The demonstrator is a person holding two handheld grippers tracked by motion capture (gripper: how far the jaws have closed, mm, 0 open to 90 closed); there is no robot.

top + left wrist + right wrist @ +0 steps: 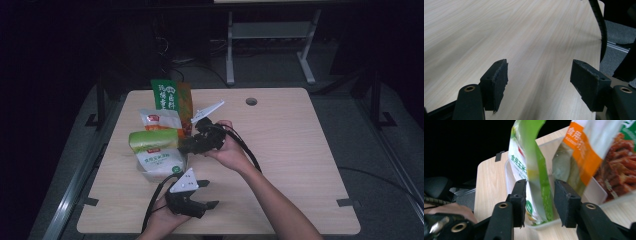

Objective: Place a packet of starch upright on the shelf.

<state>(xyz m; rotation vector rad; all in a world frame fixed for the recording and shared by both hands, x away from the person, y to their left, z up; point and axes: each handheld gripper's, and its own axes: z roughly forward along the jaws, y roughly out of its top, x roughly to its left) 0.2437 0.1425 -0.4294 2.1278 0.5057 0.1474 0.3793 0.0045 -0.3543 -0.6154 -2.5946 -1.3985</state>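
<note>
between the right claw (540, 202) jaws stands the green bag (534, 170), released; left claw (539, 85) gapes empty.

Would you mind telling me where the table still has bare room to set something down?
The whole right half of the table is bare, from the cable hole down to the near edge. It is crowded at the left, where three food bags stand in the clear tray beside the right claw.

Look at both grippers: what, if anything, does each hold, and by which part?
Nothing is held. The right gripper straddles the green bag's edge with jaws apart; the left gripper is open over the table.
</note>
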